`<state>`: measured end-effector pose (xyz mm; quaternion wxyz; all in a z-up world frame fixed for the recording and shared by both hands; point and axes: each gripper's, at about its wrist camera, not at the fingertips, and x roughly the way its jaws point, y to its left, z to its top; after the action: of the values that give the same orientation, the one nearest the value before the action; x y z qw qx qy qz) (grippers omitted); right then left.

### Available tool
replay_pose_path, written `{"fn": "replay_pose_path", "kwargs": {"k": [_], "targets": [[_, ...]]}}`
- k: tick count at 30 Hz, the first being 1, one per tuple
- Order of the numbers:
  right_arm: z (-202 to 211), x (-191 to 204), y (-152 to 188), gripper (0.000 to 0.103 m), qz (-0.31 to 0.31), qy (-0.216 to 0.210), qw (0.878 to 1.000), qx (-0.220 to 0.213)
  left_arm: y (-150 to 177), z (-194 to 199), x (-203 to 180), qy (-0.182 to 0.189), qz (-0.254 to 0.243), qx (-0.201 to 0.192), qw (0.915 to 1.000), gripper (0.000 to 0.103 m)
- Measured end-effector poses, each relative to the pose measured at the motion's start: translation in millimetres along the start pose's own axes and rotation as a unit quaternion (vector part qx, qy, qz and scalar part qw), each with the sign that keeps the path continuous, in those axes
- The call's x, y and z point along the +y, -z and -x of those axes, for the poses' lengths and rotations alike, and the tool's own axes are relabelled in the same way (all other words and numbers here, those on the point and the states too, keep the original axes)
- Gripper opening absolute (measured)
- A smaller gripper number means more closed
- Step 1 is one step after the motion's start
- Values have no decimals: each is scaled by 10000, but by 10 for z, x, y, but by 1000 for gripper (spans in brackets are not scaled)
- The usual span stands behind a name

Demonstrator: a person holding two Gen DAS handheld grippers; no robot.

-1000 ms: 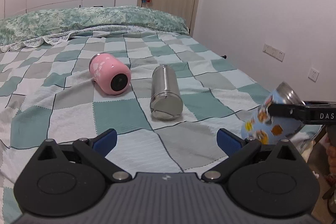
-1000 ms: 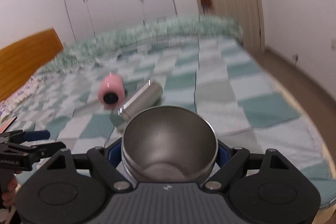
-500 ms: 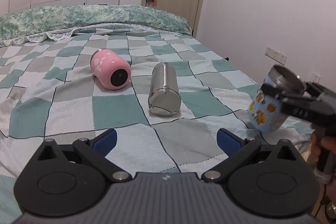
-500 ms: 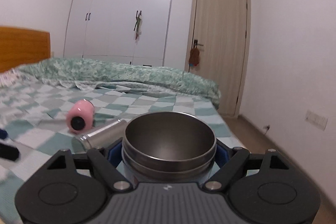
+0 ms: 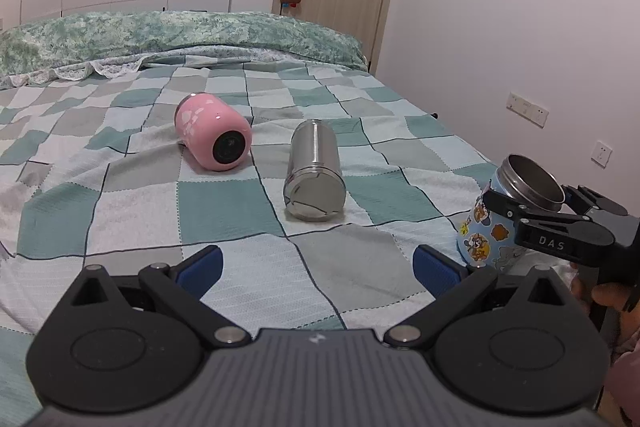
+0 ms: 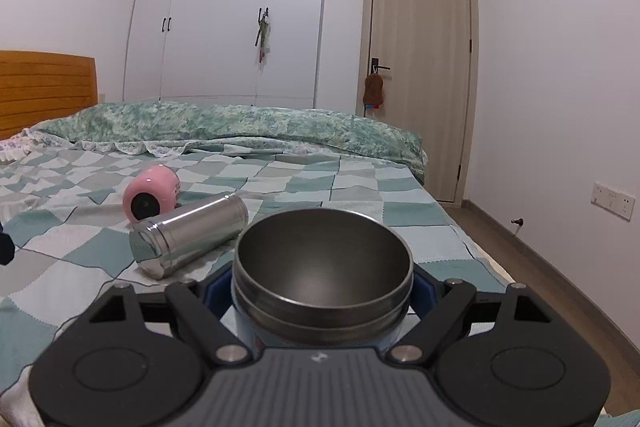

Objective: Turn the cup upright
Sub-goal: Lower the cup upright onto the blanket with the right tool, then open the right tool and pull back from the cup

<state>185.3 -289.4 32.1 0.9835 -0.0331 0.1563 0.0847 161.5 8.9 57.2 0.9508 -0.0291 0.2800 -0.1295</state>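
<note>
Since a second ago the cartoon cup (image 5: 490,239) has swung from a steep tilt to nearly upright, mouth up, pinched between the right gripper's (image 6: 322,301) fingers at the bed's (image 5: 224,283) near right edge. Ahead of the left gripper (image 5: 318,263), spread wide and holding nothing, lie a steel cup (image 5: 314,169) and, farther left, a pink cup (image 5: 214,131), both on their sides.

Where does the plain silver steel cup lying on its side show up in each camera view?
Left wrist view: the plain silver steel cup lies mid-frame on the checked bedspread, its flat end toward the camera.
Right wrist view: it lies left of centre, pointing up-right, behind the cartoon-sticker cup in the right claw.
Shared landmark: the pink cup lies just to its left.
</note>
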Motion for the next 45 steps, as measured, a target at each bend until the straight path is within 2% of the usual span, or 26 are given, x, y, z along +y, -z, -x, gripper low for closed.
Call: {"fn": "replay_pose_path", "kwargs": {"k": [1, 2, 3, 7, 11, 18, 23, 28, 33, 39, 45], "targets": [[31, -27, -8, 89, -95, -53, 9999, -28, 3, 14, 1, -3, -8, -26, 10000, 103], [64, -33, -14, 98, -201, -73, 9997, -82, 9, 36, 3, 7, -8, -59, 10000, 103], [126, -39, -19, 103, -304, -98, 9993, -172, 12, 60, 4, 8, 1, -84, 10000, 103], [391, 41, -32, 103, -345, -84, 9985, -424, 68, 216, -33, -52, 12, -265, 9996, 103], [744, 208, -36, 103, -267, -274, 9969, -683, 173, 441, -90, -70, -12, -553, 9984, 103], [1202, 588, 154, 103, -58, -720, 9935, -878, 588, 818, -161, -360, 44, -1342, 9903, 103], [1328, 786, 370, 103, 286, -643, 9926, -985, 891, 907, -179, -736, 93, -1666, 9832, 103], [1417, 802, 530, 103, 275, -501, 9936, -972, 1082, 901, -129, -998, 268, -1840, 9775, 103], [1409, 753, 581, 103, 216, -291, 9941, -1023, 1236, 944, -164, -1358, 29, -2231, 9653, 103], [1358, 641, 620, 103, -37, -249, 9950, -966, 1291, 958, -157, -1401, -36, -2282, 9635, 103], [1328, 637, 628, 103, -39, -251, 9952, -948, 1303, 957, -135, -1406, 33, -2281, 9634, 103]]}}
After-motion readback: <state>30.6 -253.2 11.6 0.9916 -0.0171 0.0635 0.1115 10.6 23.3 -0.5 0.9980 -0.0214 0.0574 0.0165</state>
